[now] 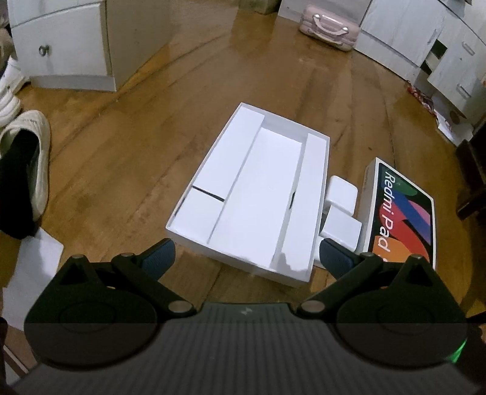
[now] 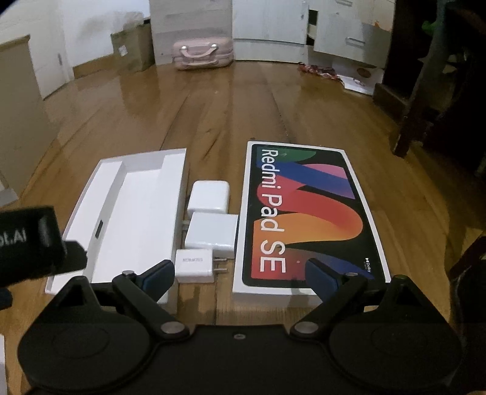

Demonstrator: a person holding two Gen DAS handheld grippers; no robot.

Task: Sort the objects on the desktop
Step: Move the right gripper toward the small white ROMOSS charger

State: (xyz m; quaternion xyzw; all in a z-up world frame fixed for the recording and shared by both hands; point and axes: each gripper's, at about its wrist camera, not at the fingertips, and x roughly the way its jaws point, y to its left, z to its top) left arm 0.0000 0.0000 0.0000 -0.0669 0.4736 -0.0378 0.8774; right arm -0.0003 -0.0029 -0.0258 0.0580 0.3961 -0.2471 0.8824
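An open white box tray (image 1: 317,194) with paper inserts lies on the wooden floor, also in the right wrist view as the tray (image 2: 176,188). To its right lies the colourful Redmi Pad SE lid (image 2: 309,212), seen as the lid (image 1: 401,212) in the left wrist view. Between them sit three white chargers: a far one (image 2: 209,196), a middle one (image 2: 211,232) and a small near one (image 2: 194,266). My left gripper (image 1: 246,258) hovers open over the tray's near edge. My right gripper (image 2: 240,273) hovers open above the small charger and the lid's near corner. Nothing is between either pair of fingers.
A pink case (image 2: 202,54) lies far back by white cabinets (image 2: 267,21). White shoes (image 1: 30,158) and white paper (image 1: 33,261) lie at the left. Dark furniture legs (image 2: 416,91) stand right. Part of the left gripper (image 2: 30,243) shows at the right view's left edge.
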